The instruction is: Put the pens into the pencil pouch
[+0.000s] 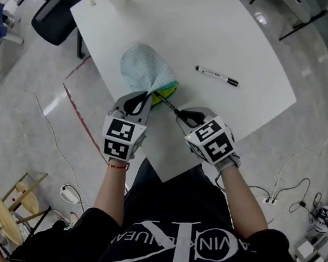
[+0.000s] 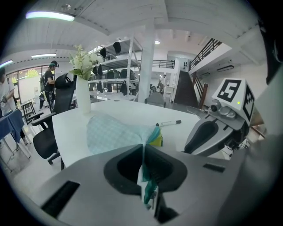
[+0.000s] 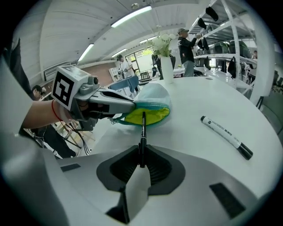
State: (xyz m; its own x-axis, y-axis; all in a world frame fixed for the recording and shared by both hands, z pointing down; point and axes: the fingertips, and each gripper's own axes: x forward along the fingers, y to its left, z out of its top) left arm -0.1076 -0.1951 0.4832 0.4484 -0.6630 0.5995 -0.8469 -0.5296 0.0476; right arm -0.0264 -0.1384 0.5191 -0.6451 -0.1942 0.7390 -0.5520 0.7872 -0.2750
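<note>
The pale blue checked fabric pencil pouch (image 1: 144, 69), with a teal zip edge and yellow lining, lies on the near part of the flat white table (image 1: 243, 41), its open mouth turned toward the person. A thin black pen (image 3: 143, 128) is lined up with that mouth, its tip just at the yellow lining, so it is judged to be on the point of going in but not yet inside. A white marker (image 1: 216, 75) with a black cap lies flat on the table, well apart from the pouch on the right side, untouched; it is left to do. Whether any pen is already inside cannot be told, as only the lining shows in the opening. The left gripper (image 2: 143, 150) is clenched on the teal rim of the pouch, a fold of fabric pinched between its pads, holding the mouth up and open. The right gripper (image 3: 141, 152) grasps the black pen by its rear end, the barrel running straight out along the jaws toward the pouch. Both forearms reach out from the body over the table's near corner: the left one points forward and down at the pouch's near edge, the right one angles inward and more steeply down, so the two grippers sit near each other at the opening. A tall white vase (image 2: 82, 99) of pale flowers stands at the far corner, clear of the work
</note>
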